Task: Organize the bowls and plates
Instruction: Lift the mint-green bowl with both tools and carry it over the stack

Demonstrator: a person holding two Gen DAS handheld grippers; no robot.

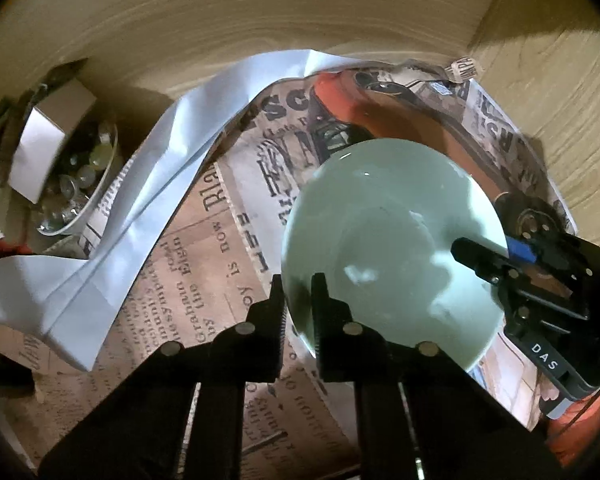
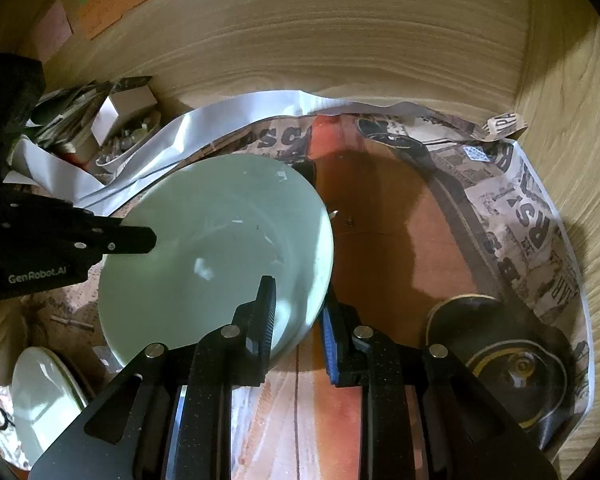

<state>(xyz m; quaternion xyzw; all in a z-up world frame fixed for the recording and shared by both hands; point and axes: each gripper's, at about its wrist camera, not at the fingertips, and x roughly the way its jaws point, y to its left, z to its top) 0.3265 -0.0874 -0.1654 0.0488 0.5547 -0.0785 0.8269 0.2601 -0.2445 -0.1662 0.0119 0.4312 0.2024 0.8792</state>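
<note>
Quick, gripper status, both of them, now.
Left gripper: shut on the rim of the green bowl, one finger inside, one outside.
Right gripper: shut on the same bowl's opposite rim.

**Where things lie inside the cabinet**

We see the bowl [image 2: 216, 256] over the newspaper [image 1: 188, 248] that lines the cabinet floor. Our left gripper [image 1: 299, 292] straddles the bowl's near-left rim, one of its fingers [image 1: 319, 300] inside and the other outside. Our right gripper [image 2: 298, 312] straddles the near-right rim in the right wrist view. A sheet of paper [image 1: 148, 184] lies across the newspaper behind and left of the bowl. Further left, near the back wall [image 2: 320, 40], a small dish [image 1: 84, 196] holds small round pieces, with a box [image 1: 44, 148] leaning into it. Right of the bowl, a dark lid [image 2: 508, 364] rests on the newspaper. A plate [image 2: 40, 392] sits at the near left.
</note>
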